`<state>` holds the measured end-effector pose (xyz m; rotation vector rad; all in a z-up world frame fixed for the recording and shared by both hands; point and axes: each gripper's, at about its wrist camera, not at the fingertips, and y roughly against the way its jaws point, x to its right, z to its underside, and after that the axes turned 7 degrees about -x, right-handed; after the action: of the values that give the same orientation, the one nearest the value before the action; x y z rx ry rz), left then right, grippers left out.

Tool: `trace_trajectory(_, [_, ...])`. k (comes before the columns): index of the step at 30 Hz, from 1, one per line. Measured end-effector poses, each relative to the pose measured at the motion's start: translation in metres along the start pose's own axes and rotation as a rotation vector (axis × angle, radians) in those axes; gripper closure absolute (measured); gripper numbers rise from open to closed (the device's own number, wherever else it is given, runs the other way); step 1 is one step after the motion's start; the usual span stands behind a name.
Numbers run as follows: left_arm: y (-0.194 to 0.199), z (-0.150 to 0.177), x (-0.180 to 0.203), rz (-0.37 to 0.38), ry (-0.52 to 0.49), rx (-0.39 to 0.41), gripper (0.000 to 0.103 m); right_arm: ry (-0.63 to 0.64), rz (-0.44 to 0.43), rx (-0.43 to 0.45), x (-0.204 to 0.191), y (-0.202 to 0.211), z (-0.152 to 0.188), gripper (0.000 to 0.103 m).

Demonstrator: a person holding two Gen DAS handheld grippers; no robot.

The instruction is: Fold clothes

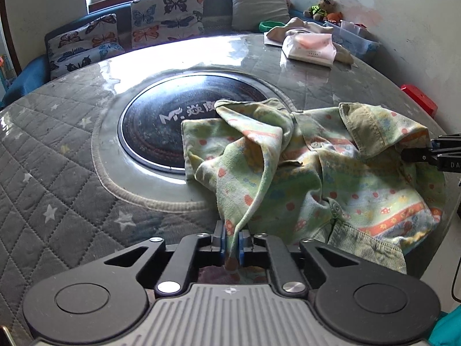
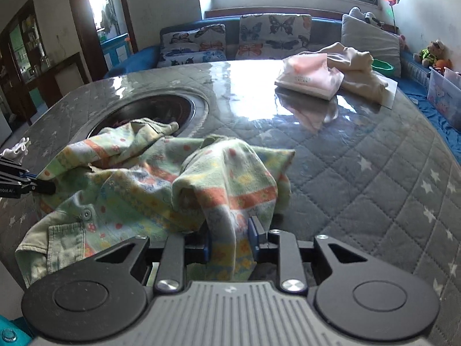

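Observation:
A small green shirt [image 1: 331, 170] with orange bands, dots and a corduroy collar lies crumpled on the quilted table [image 1: 57, 178]. In the left wrist view my left gripper [image 1: 232, 240] is at the near edge, shut on a narrow fold of the shirt's hem. In the right wrist view a raised fold of the shirt [image 2: 230, 178] drapes down between the blue pads [image 2: 253, 235] of my right gripper [image 2: 230, 240]. Those jaws stand slightly apart and the cloth hangs loose. Each gripper shows at the edge of the other view: right gripper [image 1: 415, 154], left gripper [image 2: 43, 186].
A round dark plate [image 1: 155, 132] is set into the table's middle, partly under the shirt. A pink-and-white tissue pack [image 1: 311, 49] and a beige cloth [image 1: 299, 27] lie at the far side. A red box [image 1: 417, 98] sits beyond the right rim. Butterfly cushions [image 1: 167, 14] line a sofa behind.

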<state>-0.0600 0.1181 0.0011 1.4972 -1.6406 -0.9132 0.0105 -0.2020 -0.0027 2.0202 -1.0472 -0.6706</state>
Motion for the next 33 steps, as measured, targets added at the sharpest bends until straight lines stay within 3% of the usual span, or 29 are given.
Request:
trace_trajectory(7, [0.007, 0.015, 0.002, 0.014, -0.037, -0.024, 0.096, 0.056, 0.035, -0.026, -0.001, 0.007, 0.004, 0.091])
trace_trajectory(14, [0.011, 0.033, -0.001, 0.040, -0.028, -0.066, 0.095, 0.067, 0.038, -0.065, 0.005, 0.009, 0.006, 0.087])
trace_trajectory(19, [0.018, 0.029, 0.003, 0.026, -0.058, -0.052, 0.085, 0.098, 0.021, -0.040, 0.003, 0.025, 0.001, 0.076])
trace_trajectory(23, [0.029, 0.024, 0.007, 0.021, -0.098, -0.024, 0.052, 0.143, 0.022, 0.005, -0.002, 0.044, -0.003, 0.067])
trace_trajectory(28, [0.041, 0.011, 0.008, 0.009, -0.094, 0.029, 0.050, 0.183, 0.030, 0.053, -0.013, 0.046, -0.013, 0.067])
trace_trajectory(33, [0.040, -0.009, 0.005, 0.014, -0.049, 0.072, 0.050, 0.200, -0.006, 0.043, -0.027, 0.019, -0.023, 0.065])
